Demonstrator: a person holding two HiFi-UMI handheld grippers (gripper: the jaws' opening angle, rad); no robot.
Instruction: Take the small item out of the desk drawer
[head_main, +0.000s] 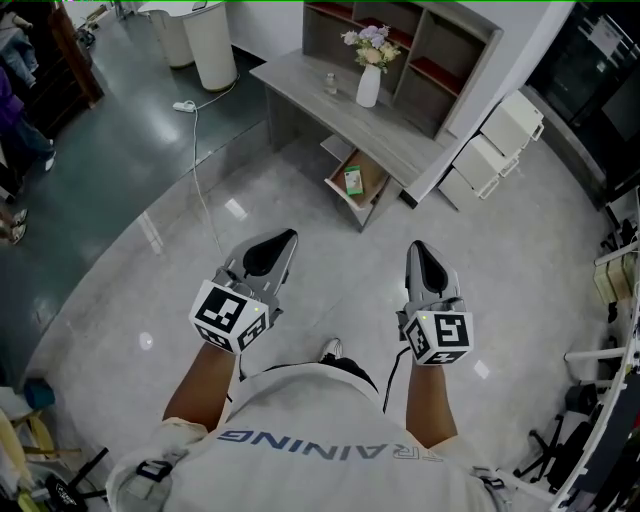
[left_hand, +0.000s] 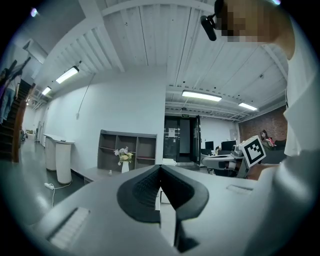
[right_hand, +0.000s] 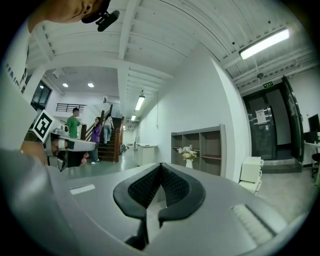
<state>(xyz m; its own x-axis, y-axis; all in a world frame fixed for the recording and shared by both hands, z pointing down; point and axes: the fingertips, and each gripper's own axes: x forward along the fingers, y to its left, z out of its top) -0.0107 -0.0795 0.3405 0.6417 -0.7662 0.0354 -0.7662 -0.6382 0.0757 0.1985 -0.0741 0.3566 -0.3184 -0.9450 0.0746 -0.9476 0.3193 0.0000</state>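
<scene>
under grey desk (head_main: 300, 85), open wooden drawer (head_main: 373, 187), green box (head_main: 353, 180)

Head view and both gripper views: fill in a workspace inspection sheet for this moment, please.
Surface: grey desk in front of a shelf unit; its drawer stands open.
Job's things: small green box lies in the drawer, untouched.
Clutter: vase of flowers and small bottle on the desk.
Grippers: left tongs and right tongs both shut, empty, well short of the desk.
Cables: white cable crosses the floor from a power strip.
Surroundings: glossy floor; white cabinets right of the desk; people by a staircase.
</scene>
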